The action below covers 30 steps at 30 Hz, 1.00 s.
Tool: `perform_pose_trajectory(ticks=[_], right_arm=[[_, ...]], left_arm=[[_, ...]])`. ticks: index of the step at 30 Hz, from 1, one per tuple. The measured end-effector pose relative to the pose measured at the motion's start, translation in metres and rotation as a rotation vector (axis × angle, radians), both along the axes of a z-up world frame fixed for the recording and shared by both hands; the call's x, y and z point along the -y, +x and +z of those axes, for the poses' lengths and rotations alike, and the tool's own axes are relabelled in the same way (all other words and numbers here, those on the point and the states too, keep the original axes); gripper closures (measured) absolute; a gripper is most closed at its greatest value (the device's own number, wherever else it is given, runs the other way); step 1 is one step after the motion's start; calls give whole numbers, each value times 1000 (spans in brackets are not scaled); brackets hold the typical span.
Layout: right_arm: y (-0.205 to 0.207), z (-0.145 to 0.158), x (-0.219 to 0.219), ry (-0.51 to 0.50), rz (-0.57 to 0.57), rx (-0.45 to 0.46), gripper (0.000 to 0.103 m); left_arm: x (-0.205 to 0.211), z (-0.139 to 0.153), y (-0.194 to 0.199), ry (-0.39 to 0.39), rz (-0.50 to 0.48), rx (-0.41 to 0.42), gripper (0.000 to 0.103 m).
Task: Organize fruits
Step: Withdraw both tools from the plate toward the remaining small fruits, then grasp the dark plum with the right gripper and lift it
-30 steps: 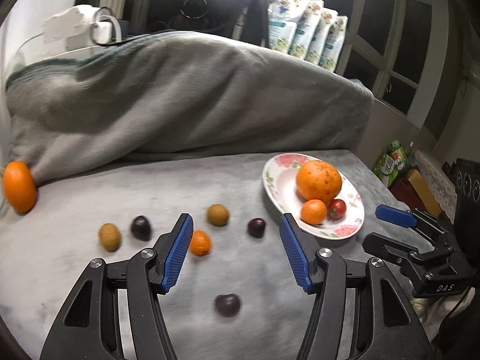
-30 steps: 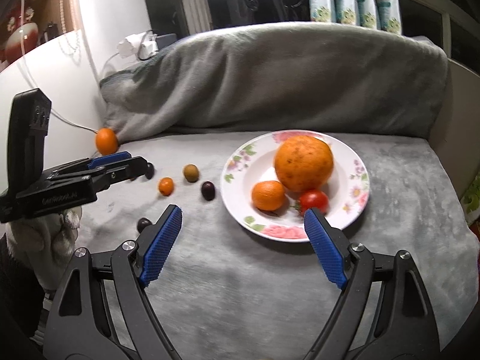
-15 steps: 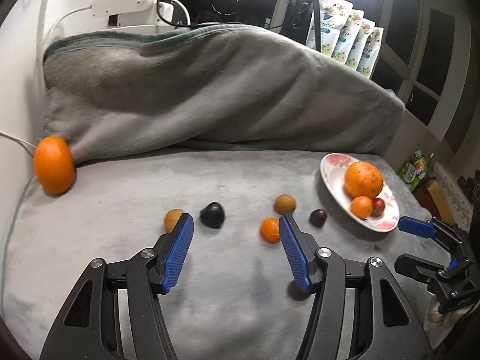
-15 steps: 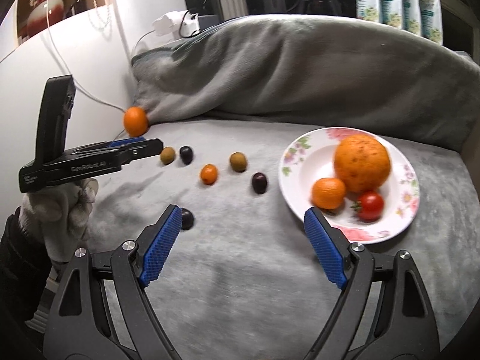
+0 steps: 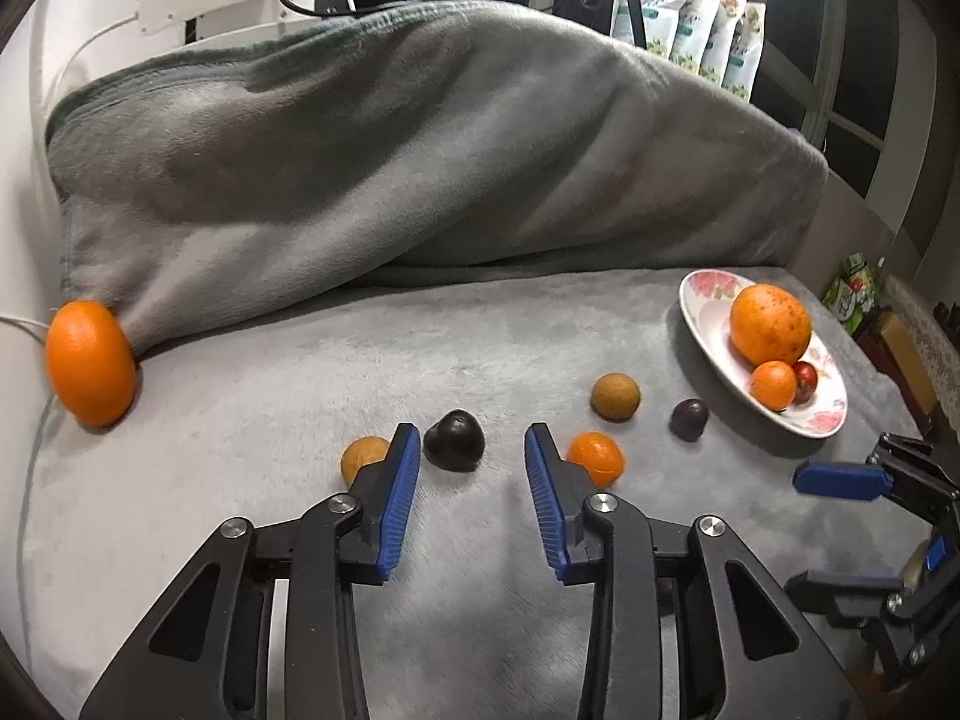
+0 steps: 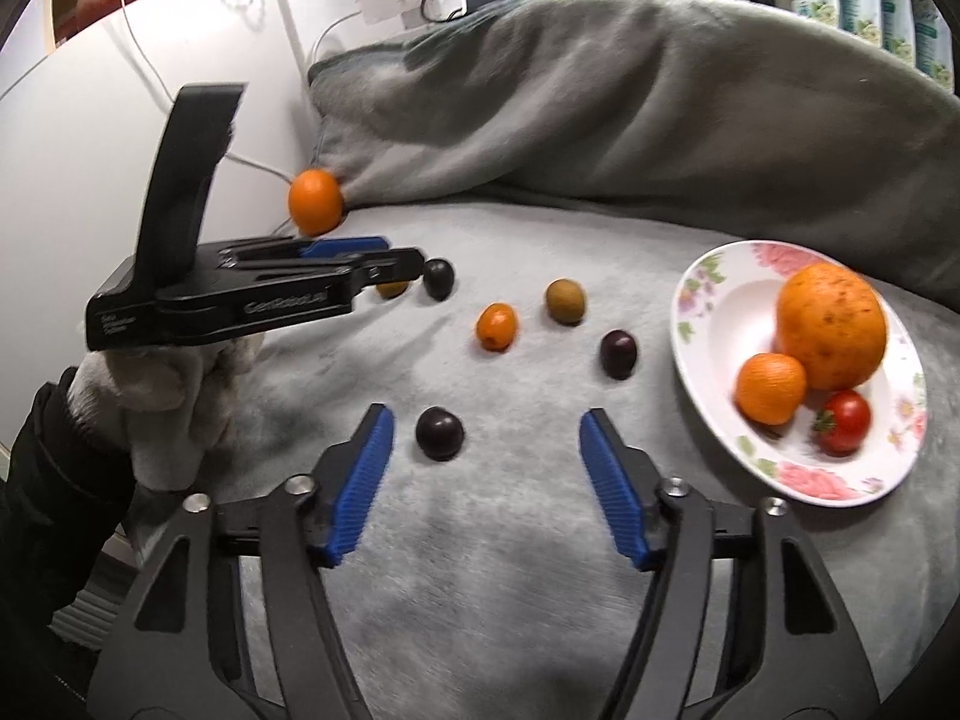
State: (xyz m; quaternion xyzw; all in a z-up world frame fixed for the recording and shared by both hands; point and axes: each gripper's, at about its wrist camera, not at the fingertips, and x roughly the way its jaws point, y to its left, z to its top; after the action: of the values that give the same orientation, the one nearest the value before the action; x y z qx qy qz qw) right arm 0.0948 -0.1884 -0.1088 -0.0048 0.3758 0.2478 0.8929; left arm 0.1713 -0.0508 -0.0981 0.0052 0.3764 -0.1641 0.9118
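left gripper point(image 5: 471, 456): jaws just narrowing, empty | dark plum point(image 5: 454, 440) just ahead between tips, frame centre | right gripper point(image 6: 483, 450): also closing, second plum point(image 6: 440, 432) inside left pad, untouched | plate point(image 6: 708, 300) right edge

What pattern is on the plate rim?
Pink flowers with green leaves on the white plate, clearest in the right wrist view.
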Motion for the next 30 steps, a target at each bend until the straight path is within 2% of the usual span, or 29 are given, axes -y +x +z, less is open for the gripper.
perform_pose_trajectory(ticks=[11, 18, 21, 30], right_arm=[[9, -11, -22, -10, 58, -35, 50], [15, -17, -29, -6, 78, -59, 55], [18, -20, -32, -8, 82, -69, 56], [18, -26, -47, -30, 108, -77, 60]], left_arm=[[12, -15, 17, 92, -40, -19, 69], [23, -24, 24, 140, -50, -29, 74], [24, -24, 25, 145, -50, -25, 78], [22, -27, 30, 139, -32, -33, 80]])
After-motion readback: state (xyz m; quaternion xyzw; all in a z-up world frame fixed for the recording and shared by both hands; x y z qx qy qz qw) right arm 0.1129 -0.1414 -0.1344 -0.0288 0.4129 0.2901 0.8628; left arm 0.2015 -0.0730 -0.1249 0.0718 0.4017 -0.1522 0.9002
